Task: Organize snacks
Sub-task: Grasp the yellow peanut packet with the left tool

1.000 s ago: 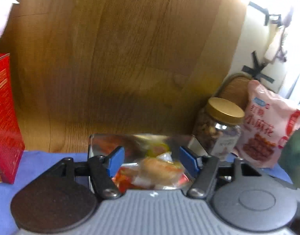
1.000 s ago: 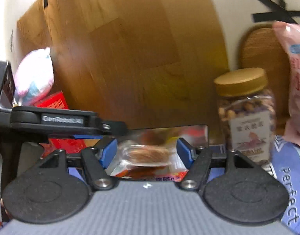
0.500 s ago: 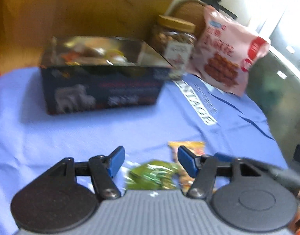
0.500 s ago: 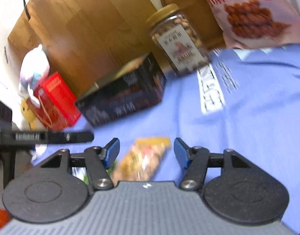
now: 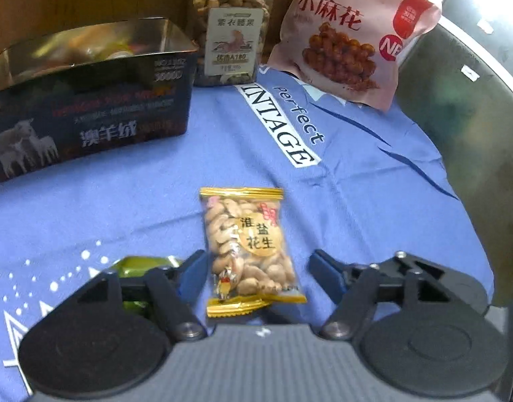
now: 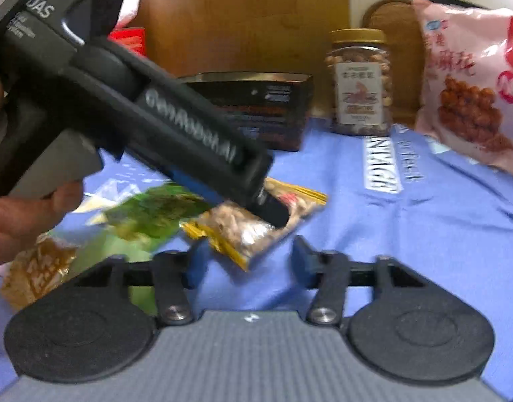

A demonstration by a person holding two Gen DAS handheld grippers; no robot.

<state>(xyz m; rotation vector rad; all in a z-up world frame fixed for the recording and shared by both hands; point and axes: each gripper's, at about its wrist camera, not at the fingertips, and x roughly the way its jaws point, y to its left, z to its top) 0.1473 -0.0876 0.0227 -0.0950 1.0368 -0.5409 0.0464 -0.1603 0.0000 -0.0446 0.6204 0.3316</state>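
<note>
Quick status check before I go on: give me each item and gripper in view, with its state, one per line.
left gripper: open, straddling the peanut packet
right gripper: open, empty
peanut packet: sealed, flat on the cloth
green packet: lying on the cloth, beside the peanut packet
dark box: open-topped, snacks inside
nut jar: upright, lid on
pink bag: sealed, propped upright

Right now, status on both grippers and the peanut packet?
Left gripper open, jaws straddling peanut packet. Right gripper open, empty. Green packet beside it; box behind, unobstructed.
</note>
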